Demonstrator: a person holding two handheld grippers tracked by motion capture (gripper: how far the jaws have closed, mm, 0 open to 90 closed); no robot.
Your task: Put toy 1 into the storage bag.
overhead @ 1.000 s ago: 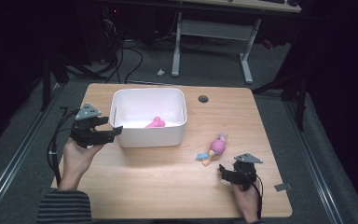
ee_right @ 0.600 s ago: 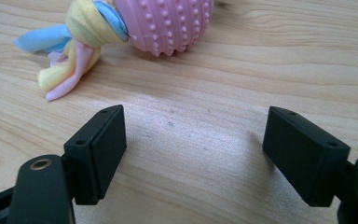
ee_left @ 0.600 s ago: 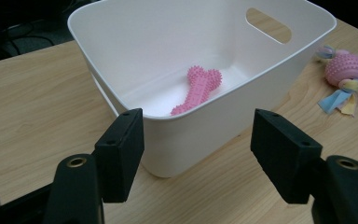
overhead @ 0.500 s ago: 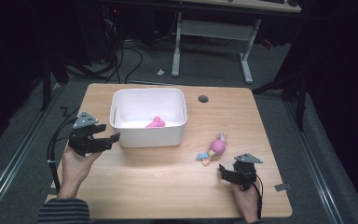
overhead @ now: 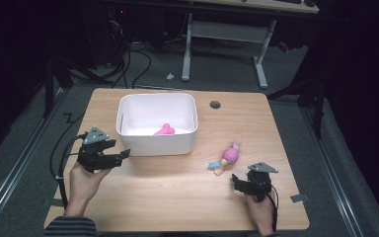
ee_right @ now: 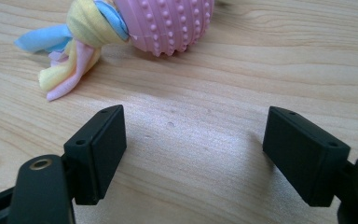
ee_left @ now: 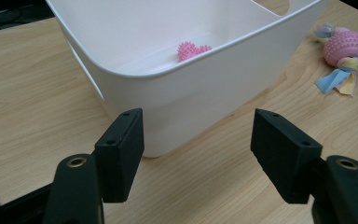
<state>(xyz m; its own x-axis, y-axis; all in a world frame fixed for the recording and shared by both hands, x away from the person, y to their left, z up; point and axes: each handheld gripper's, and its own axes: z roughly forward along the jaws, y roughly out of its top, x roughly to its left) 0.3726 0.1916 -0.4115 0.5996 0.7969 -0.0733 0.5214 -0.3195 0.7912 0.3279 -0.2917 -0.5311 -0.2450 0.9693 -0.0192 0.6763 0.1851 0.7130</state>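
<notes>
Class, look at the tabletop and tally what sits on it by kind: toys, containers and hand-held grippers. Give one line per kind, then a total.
Toys: 2, the pink knobbly toy in the bin and the pink ball toy with ribbons on the table.
Containers: 1, the white bin.
Grippers: 2, the left gripper and the right gripper, both open.
Total: 5

Pink knobbly toy — lying on table.

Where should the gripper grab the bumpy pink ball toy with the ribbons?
Probably around the bumpy pink rubber ball toy at its round middle, jaws either side. The right hand-held gripper is open and faces it. The pastel cloth ribbon tails lie floppy on the wood and would slip.
</notes>
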